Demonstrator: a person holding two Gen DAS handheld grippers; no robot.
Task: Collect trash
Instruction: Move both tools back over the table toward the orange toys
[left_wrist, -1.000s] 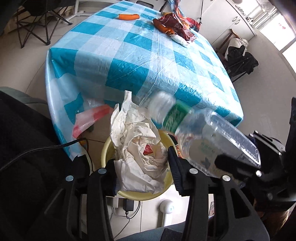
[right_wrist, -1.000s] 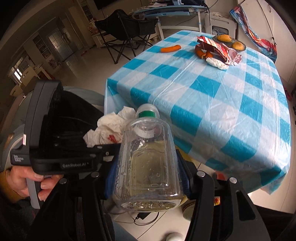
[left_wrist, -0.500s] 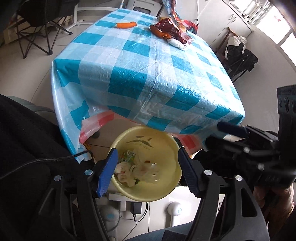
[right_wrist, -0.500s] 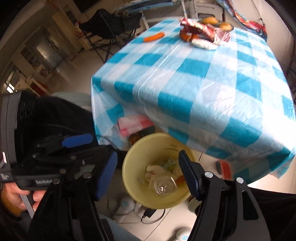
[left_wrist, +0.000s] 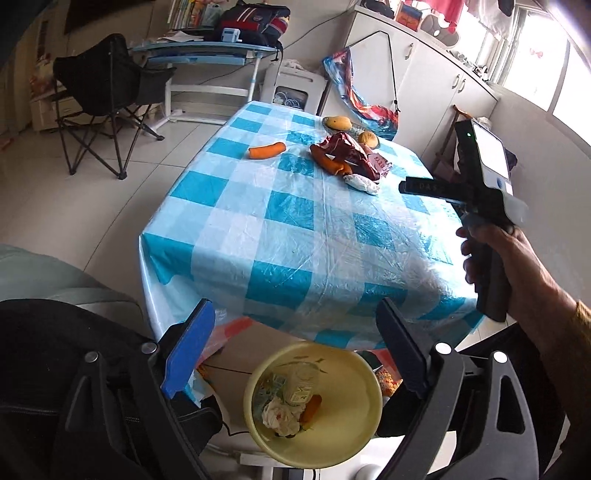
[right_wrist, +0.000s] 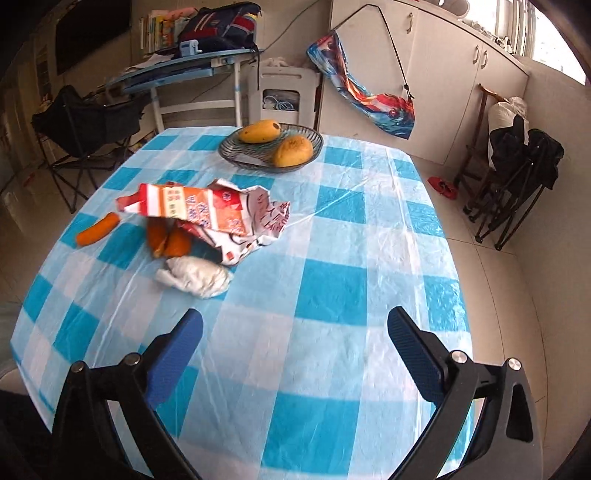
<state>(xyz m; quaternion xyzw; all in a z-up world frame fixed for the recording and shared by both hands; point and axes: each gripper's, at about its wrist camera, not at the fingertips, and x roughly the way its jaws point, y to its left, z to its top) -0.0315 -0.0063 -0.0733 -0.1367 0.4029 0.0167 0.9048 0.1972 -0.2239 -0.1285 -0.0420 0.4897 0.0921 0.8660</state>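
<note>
My left gripper (left_wrist: 295, 345) is open and empty above the yellow bin (left_wrist: 354, 428) on the floor by the table's near edge. The bin holds a clear plastic bottle (left_wrist: 301, 384), crumpled paper (left_wrist: 279, 417) and an orange scrap. My right gripper (right_wrist: 295, 347) is open and empty over the near half of the checked table (right_wrist: 332, 288). Ahead of it lie a white paper wad (right_wrist: 195, 277), a torn red-and-white wrapper (right_wrist: 207, 210), orange peel pieces (right_wrist: 170, 240) and a carrot (right_wrist: 98, 229). The left wrist view shows the wrapper (left_wrist: 351, 155) and the carrot (left_wrist: 266, 150) far across the table.
A wire bowl (right_wrist: 236, 155) with two mangoes (right_wrist: 293, 150) stands at the table's far edge. A folding chair (left_wrist: 107, 96) and a desk (left_wrist: 207, 55) stand beyond on the left. Cabinets (right_wrist: 424, 74) line the back right; another folded chair (right_wrist: 517, 177) stands at the right.
The bottle and paper went from my grippers into the yellow bin and both grippers opened. Since then both have lifted; the right one has moved out over the table.
</note>
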